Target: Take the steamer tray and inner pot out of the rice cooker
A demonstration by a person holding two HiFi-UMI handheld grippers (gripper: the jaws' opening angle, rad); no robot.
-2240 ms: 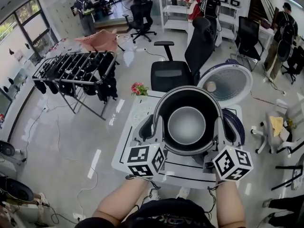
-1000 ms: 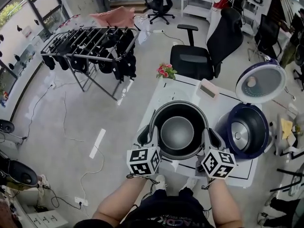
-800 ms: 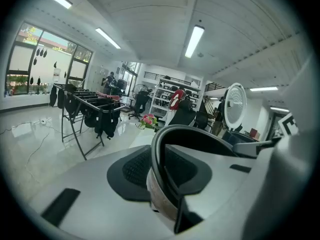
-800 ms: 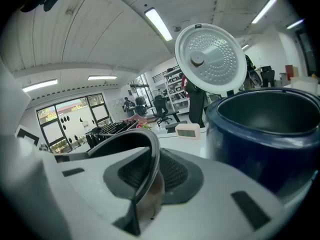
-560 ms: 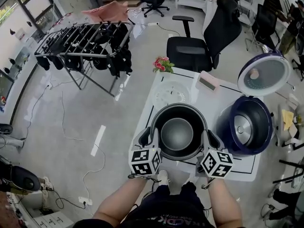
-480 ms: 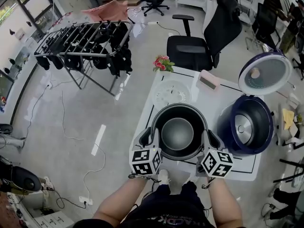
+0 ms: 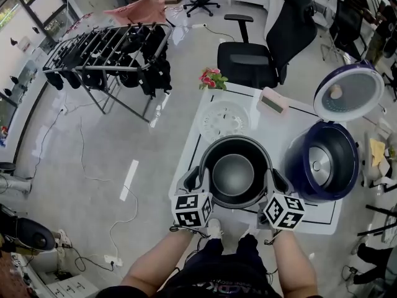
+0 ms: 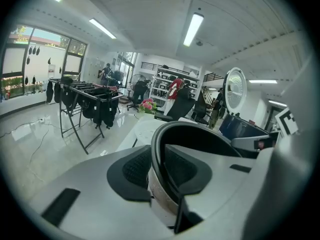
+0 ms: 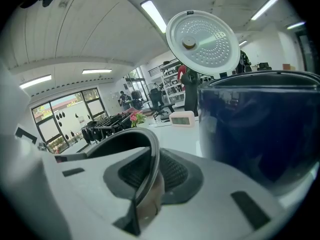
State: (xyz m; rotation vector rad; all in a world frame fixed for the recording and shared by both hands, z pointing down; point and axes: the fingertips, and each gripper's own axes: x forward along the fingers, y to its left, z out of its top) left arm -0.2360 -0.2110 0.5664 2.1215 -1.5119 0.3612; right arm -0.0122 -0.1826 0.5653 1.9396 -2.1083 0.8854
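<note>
Far left, a drying rack [image 7: 105, 58] hung with dark clothes stands on the floor. Flowers [image 7: 211, 78] sit at the far left corner of the table [image 7: 298, 124].

Your left gripper [image 8: 160, 169] is clamped on the left rim of the pot [image 7: 236, 174], with one pad inside the wall and one outside. The pot is out of the cooker and sits over the near half of the table, open side up and level. You cannot tell from here whether its base touches the top. Just beyond it, the white steamer tray [image 7: 224, 120] lies flat on the table, apart from the pot.

Your right gripper [image 9: 150, 176] is closed on the pot's right rim in the same way, with the wall pinched between its pads.

A small clock [image 7: 272, 102] lies further back on the table. Right of the pot, close beside your right gripper, stands the dark blue cooker [image 7: 296, 161], its cavity bare and its lid [image 7: 348, 93] swung up and open.
</note>
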